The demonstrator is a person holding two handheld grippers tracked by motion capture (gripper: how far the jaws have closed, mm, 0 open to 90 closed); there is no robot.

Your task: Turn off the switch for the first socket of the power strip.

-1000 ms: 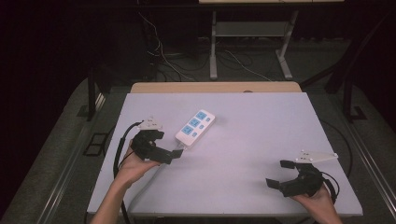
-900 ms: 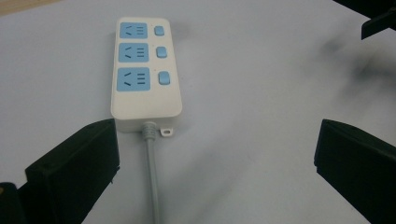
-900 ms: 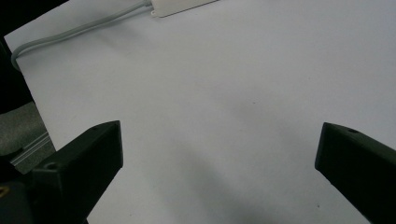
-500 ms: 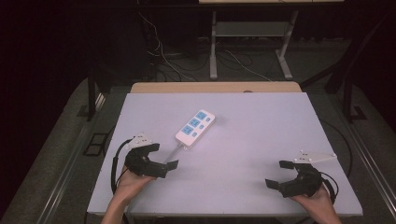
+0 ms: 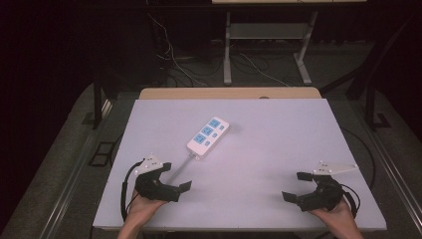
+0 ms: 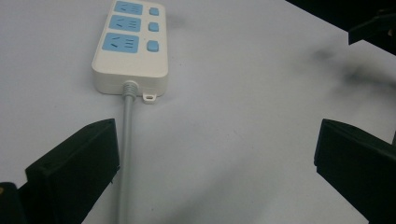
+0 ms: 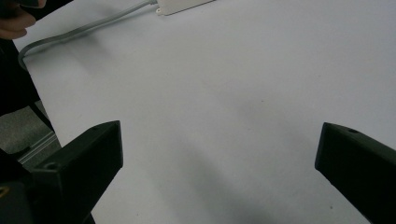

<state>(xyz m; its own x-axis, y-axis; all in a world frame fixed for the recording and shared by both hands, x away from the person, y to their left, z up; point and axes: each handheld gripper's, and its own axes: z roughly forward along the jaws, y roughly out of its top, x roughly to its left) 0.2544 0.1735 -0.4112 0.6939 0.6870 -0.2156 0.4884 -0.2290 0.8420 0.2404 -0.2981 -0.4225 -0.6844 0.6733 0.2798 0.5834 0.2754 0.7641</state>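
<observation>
- Desk (image 5: pixel 278 149): plain pale lilac-white top, tan wooden edge at 12 o'clock.
- Power strip (image 5: pixel 208 135): cream-white body, three light blue sockets, three light blue switches.
- Cord (image 6: pixel 125 154): light grey.
- Left gripper (image 5: pixel 175 176): black, pale grey plate on top.
- Right gripper (image 5: pixel 297 186): black, pale grey plate on top.
</observation>
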